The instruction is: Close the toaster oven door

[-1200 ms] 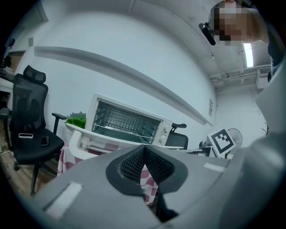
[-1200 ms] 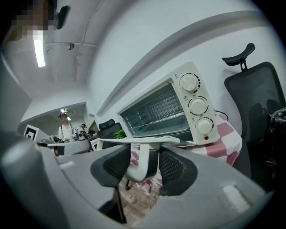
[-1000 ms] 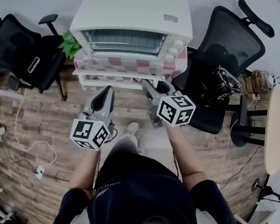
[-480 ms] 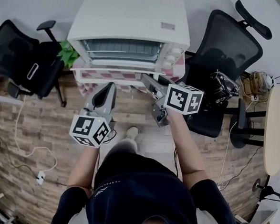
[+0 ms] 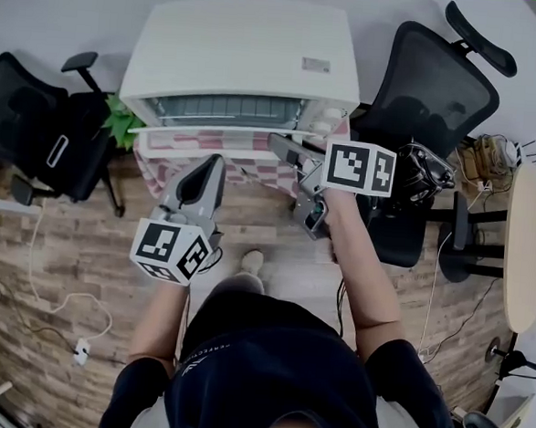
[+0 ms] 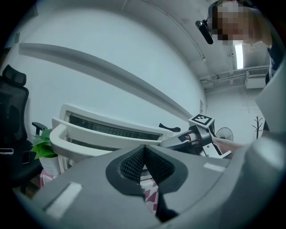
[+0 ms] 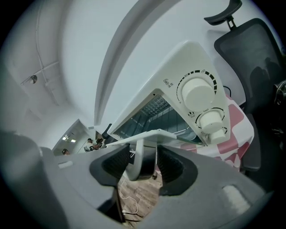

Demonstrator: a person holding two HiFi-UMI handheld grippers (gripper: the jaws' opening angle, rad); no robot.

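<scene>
Here the toaster oven (image 5: 247, 56) sits at the upper centre of the head view on a checked cloth (image 5: 262, 171), its door (image 5: 218, 143) partly open and tilted out toward the person. The right gripper (image 5: 280, 147) is at the door's right end, and in the right gripper view its jaws stand apart around the white door handle (image 7: 135, 163), pads not pressing on it. The left gripper (image 5: 212, 166) hovers just below the door at centre frame, clear of it, jaws closed together on nothing
</scene>
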